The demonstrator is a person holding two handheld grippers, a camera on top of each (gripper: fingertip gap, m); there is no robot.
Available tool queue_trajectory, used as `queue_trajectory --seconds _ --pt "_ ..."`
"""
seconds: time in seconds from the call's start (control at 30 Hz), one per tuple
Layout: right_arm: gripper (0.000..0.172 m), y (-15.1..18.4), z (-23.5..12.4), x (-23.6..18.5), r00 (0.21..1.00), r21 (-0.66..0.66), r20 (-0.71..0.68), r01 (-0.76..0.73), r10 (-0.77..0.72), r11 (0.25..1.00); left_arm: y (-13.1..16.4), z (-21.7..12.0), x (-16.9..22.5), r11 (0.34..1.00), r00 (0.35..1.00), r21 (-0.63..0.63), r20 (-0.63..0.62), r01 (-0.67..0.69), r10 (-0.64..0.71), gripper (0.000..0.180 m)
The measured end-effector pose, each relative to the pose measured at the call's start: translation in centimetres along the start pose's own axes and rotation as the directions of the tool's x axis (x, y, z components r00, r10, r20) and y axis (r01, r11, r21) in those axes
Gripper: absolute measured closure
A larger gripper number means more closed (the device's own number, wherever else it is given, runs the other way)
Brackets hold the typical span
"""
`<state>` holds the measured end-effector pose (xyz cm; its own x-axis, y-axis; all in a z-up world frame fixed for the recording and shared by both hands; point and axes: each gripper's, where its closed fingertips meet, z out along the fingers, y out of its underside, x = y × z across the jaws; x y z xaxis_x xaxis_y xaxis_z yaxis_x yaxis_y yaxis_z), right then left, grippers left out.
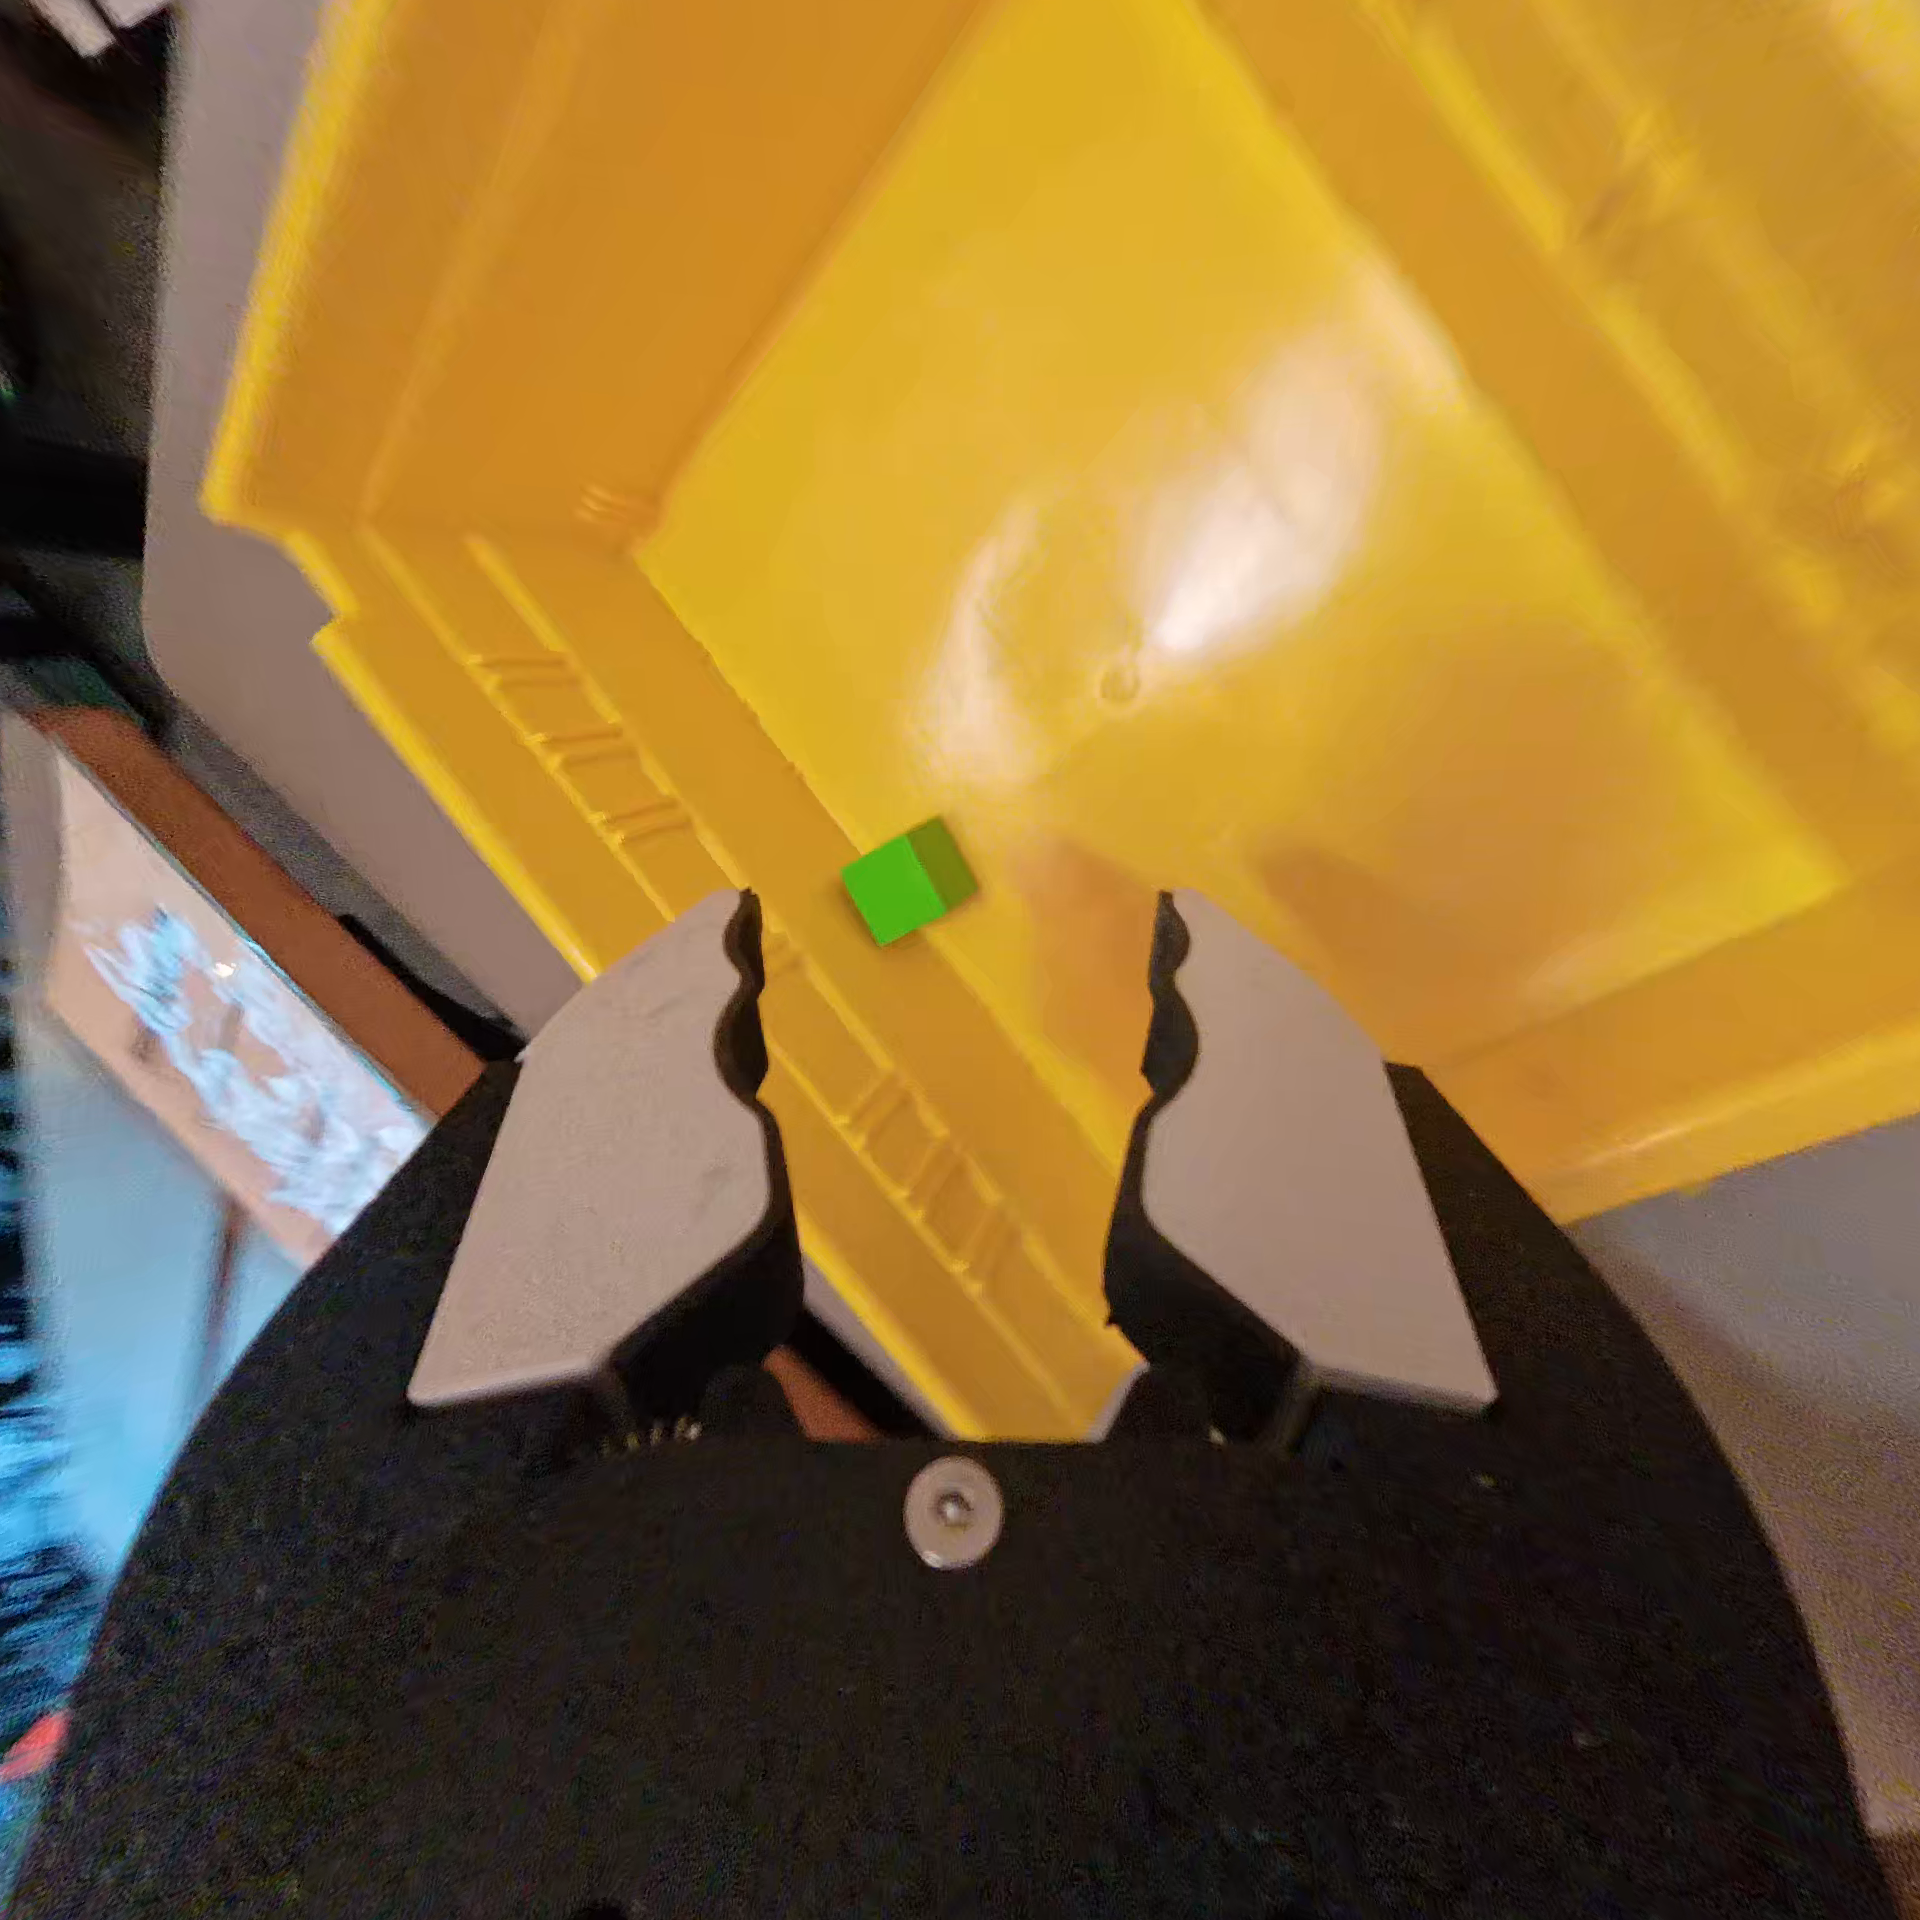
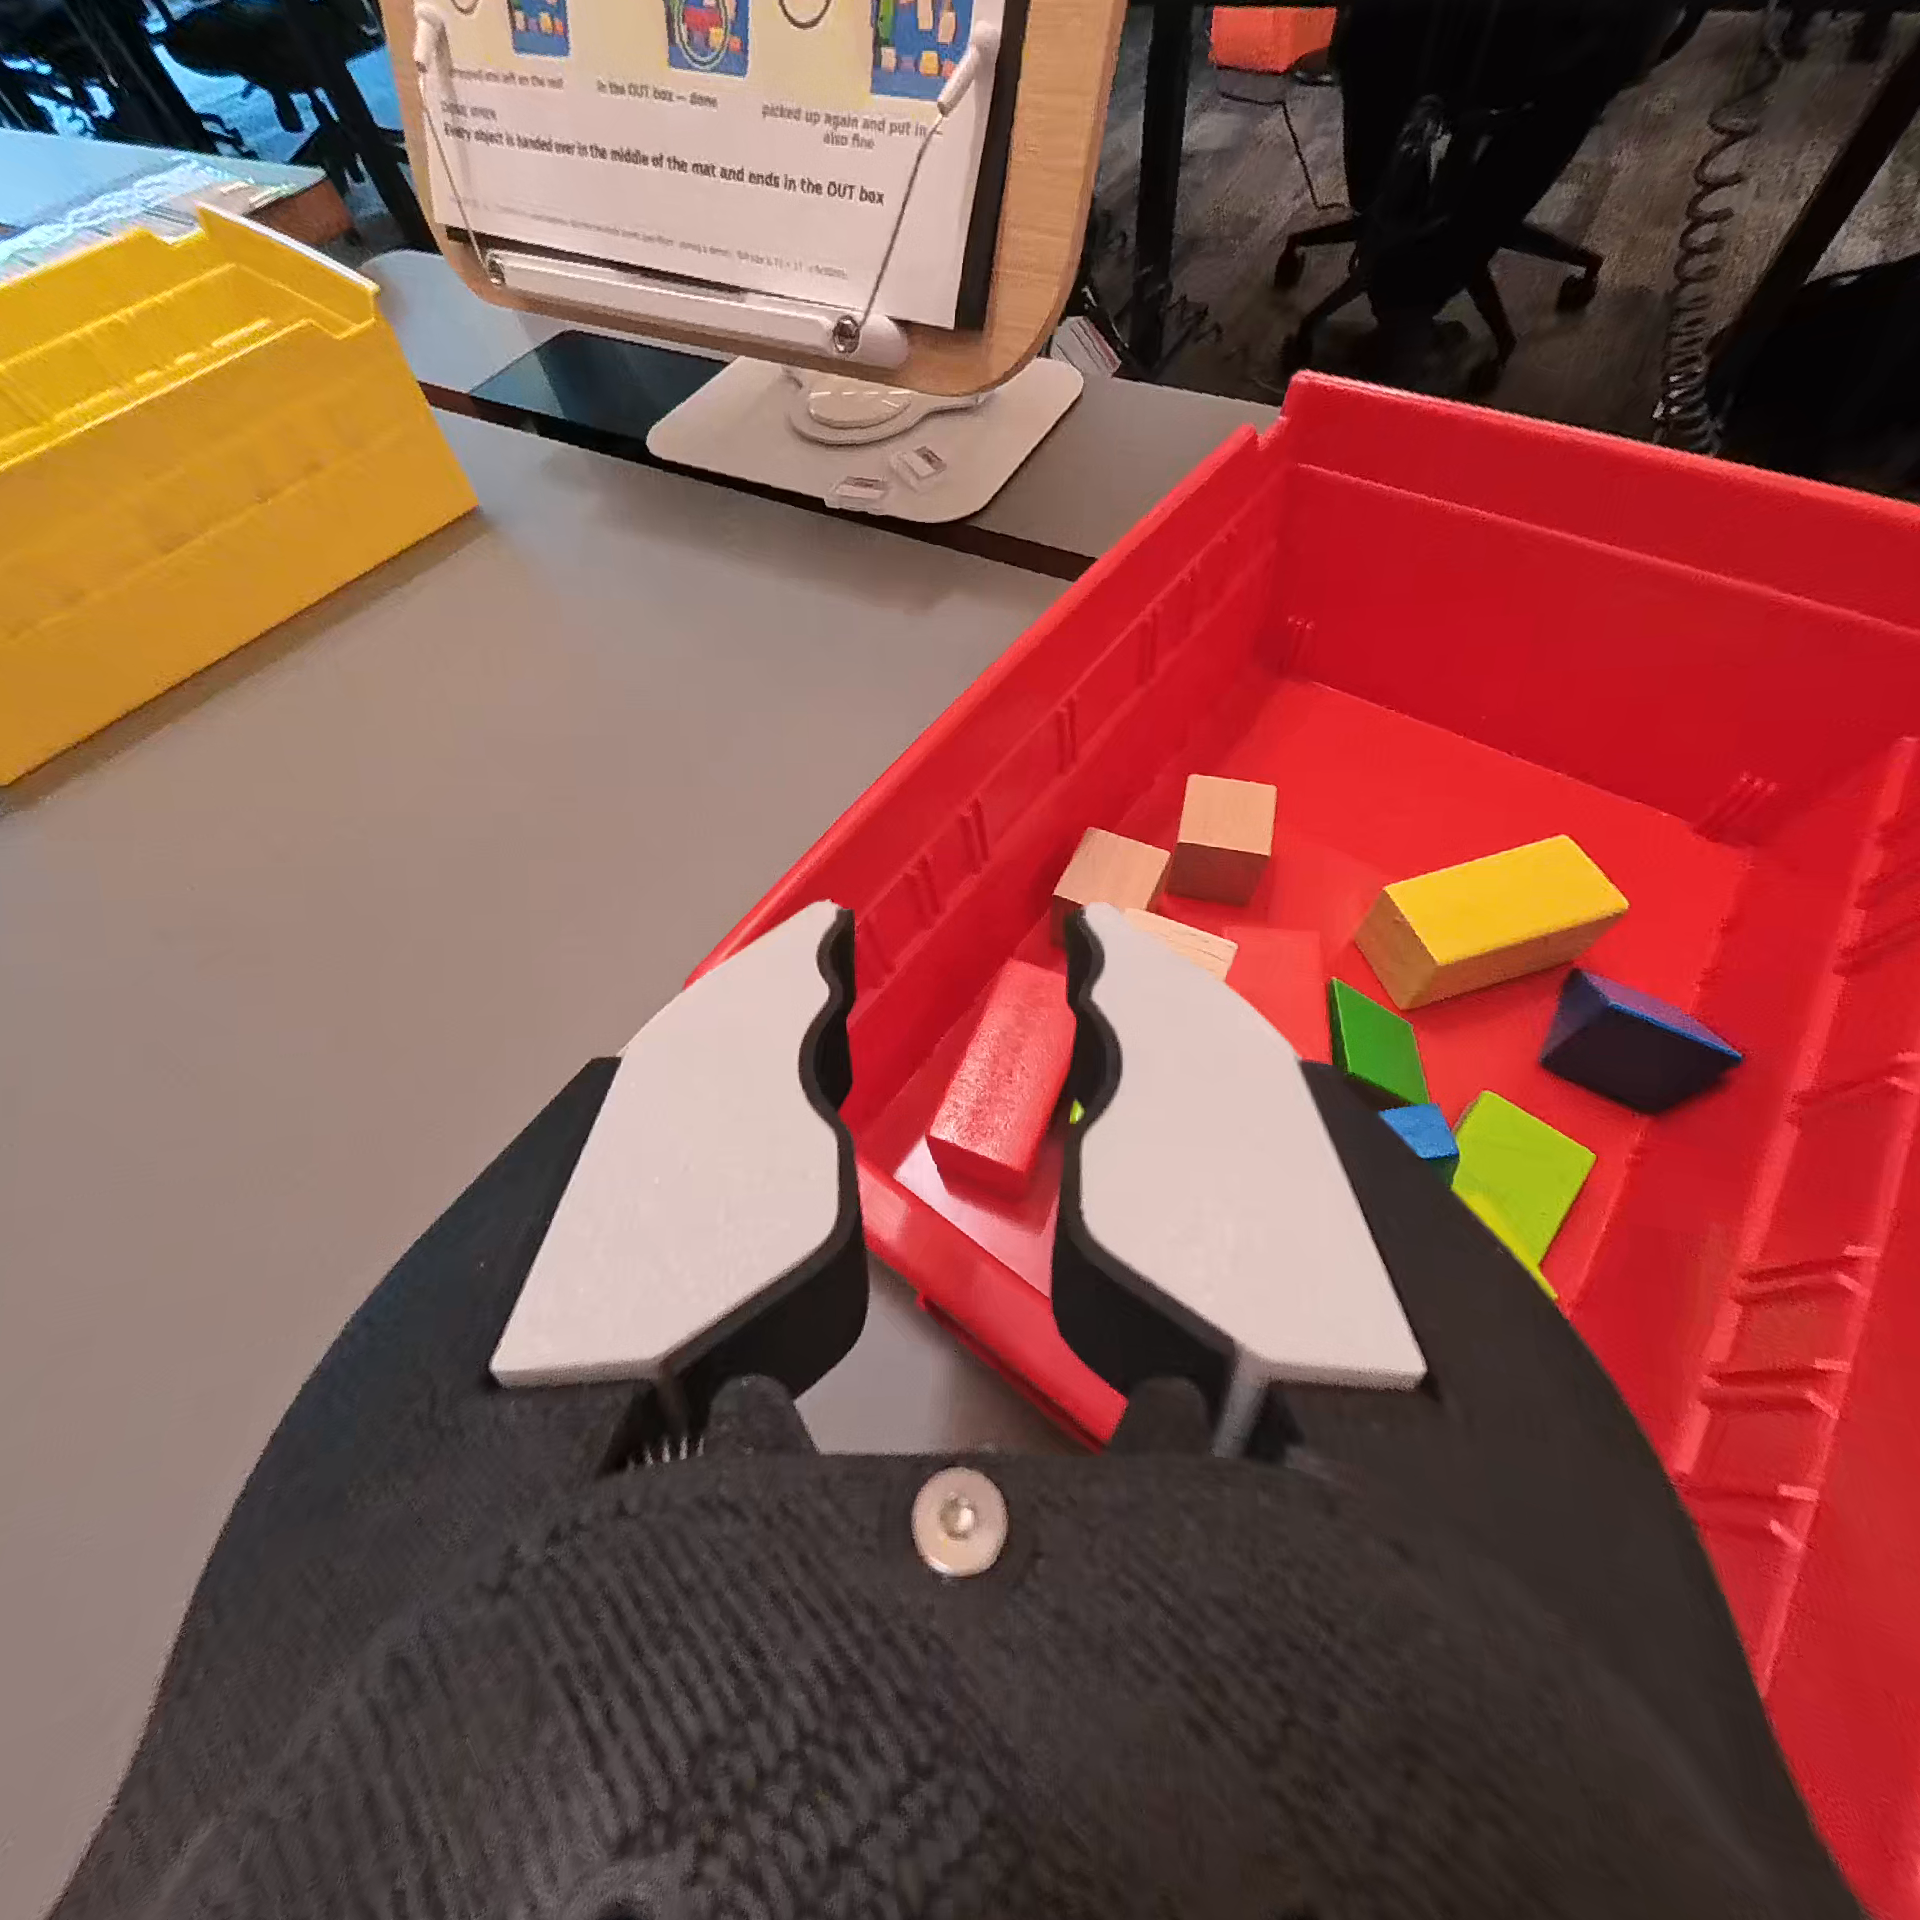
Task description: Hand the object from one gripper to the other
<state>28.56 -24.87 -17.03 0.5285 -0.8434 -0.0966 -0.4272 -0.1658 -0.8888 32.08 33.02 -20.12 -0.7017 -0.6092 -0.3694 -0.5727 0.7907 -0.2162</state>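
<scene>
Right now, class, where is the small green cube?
In the left wrist view, the green cube lies inside the yellow bin, against its left wall, just ahead of the open left gripper, nearer its left finger.

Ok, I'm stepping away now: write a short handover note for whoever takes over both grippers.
Left gripper: open, nothing held, poised over the yellow plastic bin, where one small green cube lies by the wall, apart from the fingers.
Right gripper: open, nothing held, above the near corner of the red plastic bin.
Done: several wooden blocks, including a yellow brick and a red bar, lie in the red bin.
Left: pick the cube, hand it over, drop it in.
</scene>
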Motion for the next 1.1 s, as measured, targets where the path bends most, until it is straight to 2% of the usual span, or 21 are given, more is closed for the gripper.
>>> queue_trajectory --seconds 0.03,0.13,0.23,0.37,0.43,0.6,0.8,0.93,1.0,1.1 --pt "0.132 -0.1 0.0 0.0 1.0 0.003 0.0 0.001 -0.001 1.0 0.7 0.9 0.1 0.993 0.995 -0.068 -0.004 -0.101 0.101 0.111" --pt "0.132 0.0 0.2 0.1 1.0 0.006 0.0 -0.008 0.008 1.0 2.6 2.9 -0.1 0.917 0.947 -0.235 -0.056 -0.321 0.317 0.117" --pt "0.132 0.4 0.4 0.4 1.0 -0.002 -0.001 -0.019 0.019 1.0 3.0 4.4 -0.7 0.816 0.87 -0.31 -0.089 -0.487 0.485 0.121" --pt "0.131 0.6 0.4 0.9 1.0 -0.005 -0.013 -0.026 0.026 1.0 3.8 5.9 -2.3 0.595 0.707 -0.436 -0.15 -0.675 0.691 0.129" --pt "0.131 0.7 0.4 1.0 0.999 -0.009 -0.017 -0.03 0.03 1.0 4.3 6.5 -2.9 0.499 0.641 -0.475 -0.199 -0.725 0.742 0.133" --pt "0.131 1.0 0.5 1.2 0.999 -0.016 -0.025 -0.028 0.028 0.999 5.3 7.9 -2.5 0.409 0.585 -0.482 -0.301 -0.775 0.753 0.138" --pt "0.129 1.5 1.2 1.1 0.999 -0.036 -0.014 -0.035 0.034 0.999 5.7 8.9 -2.7 0.422 0.599 -0.488 -0.296 -0.764 0.744 0.152" --pt "0.129 1.3 1.2 0.8 1.0 -0.034 -0.011 -0.024 0.024 0.999 5.8 8.5 -2.5 0.432 0.621 -0.502 -0.302 -0.749 0.723 0.152" --pt "0.129 1.2 1.1 0.7 1.0 -0.029 -0.008 -0.026 0.026 0.999 5.3 7.9 -2.2 0.49 0.663 -0.492 -0.277 -0.72 0.695 0.153" --pt "0.13 0.8 1.0 0.2 1.0 -0.014 0.004 -0.021 0.021 1.0 3.2 6.3 -1.9 0.665 0.778 -0.428 -0.174 -0.612 0.604 0.153"
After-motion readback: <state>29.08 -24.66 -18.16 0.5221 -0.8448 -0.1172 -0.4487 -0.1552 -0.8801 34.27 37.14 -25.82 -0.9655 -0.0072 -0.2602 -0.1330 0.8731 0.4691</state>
